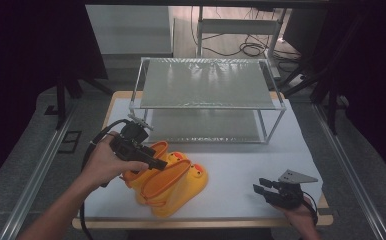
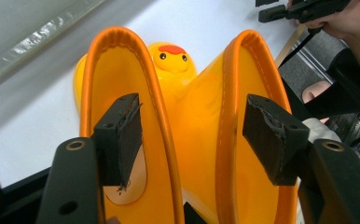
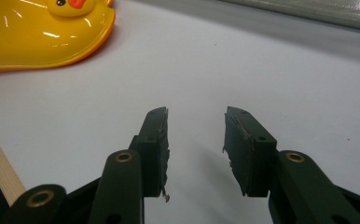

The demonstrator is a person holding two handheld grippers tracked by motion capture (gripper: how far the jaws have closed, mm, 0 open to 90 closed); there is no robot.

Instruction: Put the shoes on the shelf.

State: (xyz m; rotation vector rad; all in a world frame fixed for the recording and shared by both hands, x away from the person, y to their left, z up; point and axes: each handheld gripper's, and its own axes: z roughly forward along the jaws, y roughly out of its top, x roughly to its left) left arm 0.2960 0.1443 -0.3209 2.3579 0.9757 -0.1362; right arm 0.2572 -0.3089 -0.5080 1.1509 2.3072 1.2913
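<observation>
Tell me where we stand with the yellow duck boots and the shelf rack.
Done: nothing is shelved; both yellow duck boots lie on the white table before the rack. In hand: the left tongs straddle the boots' two adjoining cuff rims, pads apart from them. The right tongs are open over bare table. Left, probably: grip, lift, set them on the rack.

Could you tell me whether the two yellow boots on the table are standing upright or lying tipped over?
Tipped over. In the high view the boots lie on their sides on the white table, shaft openings facing the person, beside the left gripper.
</observation>
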